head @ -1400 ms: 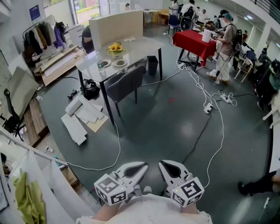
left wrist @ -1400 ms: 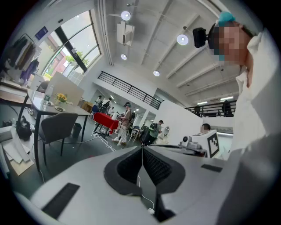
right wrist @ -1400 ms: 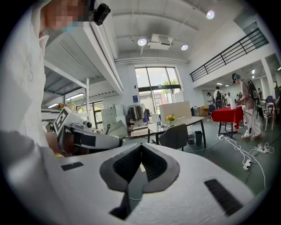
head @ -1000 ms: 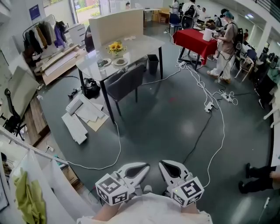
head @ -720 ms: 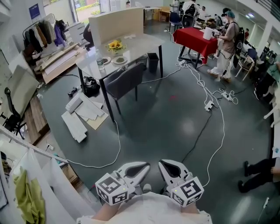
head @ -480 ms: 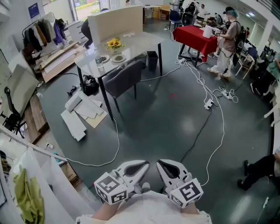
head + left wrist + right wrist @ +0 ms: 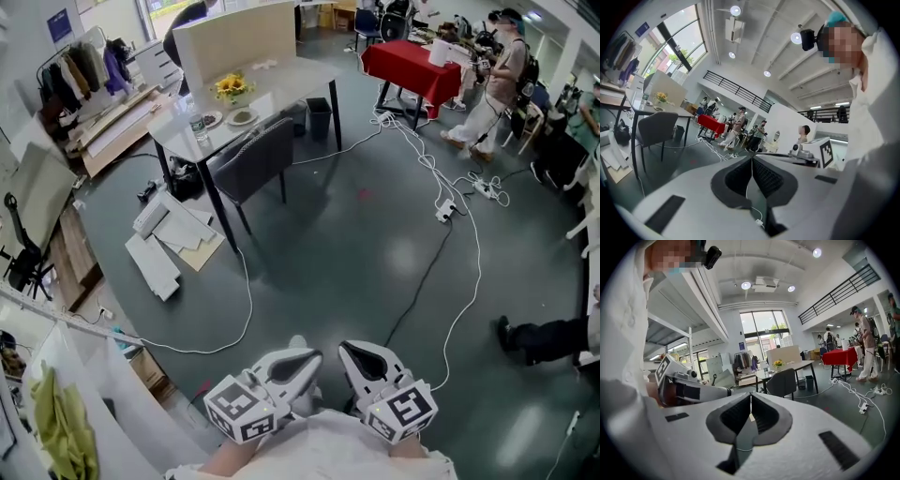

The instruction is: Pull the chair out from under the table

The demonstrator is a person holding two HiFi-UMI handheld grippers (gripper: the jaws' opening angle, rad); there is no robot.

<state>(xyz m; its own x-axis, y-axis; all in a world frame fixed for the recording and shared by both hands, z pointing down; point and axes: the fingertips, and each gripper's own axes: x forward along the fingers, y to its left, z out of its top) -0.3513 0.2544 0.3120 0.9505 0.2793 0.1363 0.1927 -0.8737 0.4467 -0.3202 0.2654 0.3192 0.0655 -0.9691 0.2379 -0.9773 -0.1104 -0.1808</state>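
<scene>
Showing only in the gripper views: left tool (image 7: pixel 752 159), right tool (image 7: pixel 750 397) both pinched together, empty.

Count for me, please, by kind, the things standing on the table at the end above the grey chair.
Plates: 2
Bottle: 1
Bunch of yellow flowers: 1
Total: 4
Small white bits farther along the top are too small to identify, so they are not counted.
</scene>
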